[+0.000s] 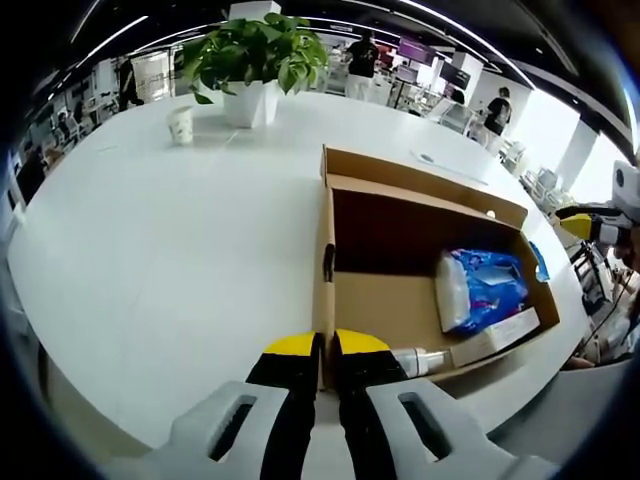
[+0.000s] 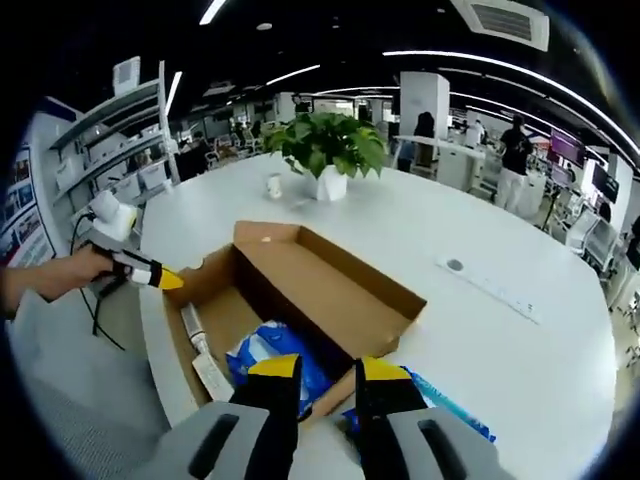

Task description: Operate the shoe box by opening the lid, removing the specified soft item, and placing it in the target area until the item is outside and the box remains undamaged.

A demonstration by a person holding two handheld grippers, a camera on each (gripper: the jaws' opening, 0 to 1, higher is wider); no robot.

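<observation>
An open cardboard shoe box (image 1: 400, 300) lies on the white table (image 1: 170, 260), its lid flap (image 1: 420, 175) folded back. Inside rest a soft blue-and-white packet (image 1: 480, 290), a white tube (image 1: 420, 358) and a flat white item (image 1: 495, 338). My left gripper (image 1: 325, 345) is shut on the box's near end wall; it also shows in the right gripper view (image 2: 165, 278), held by a hand at the box's corner. My right gripper (image 2: 328, 368) hovers open over the box's long wall (image 2: 340, 385), with the packet (image 2: 270, 355) just inside. A second blue packet (image 2: 440, 405) lies outside.
A potted plant (image 1: 255, 60) and a paper cup (image 1: 180, 125) stand at the table's far side. A white power strip (image 2: 490, 285) lies on the table beyond the box. People and desks are in the background. The table edge is close to the box.
</observation>
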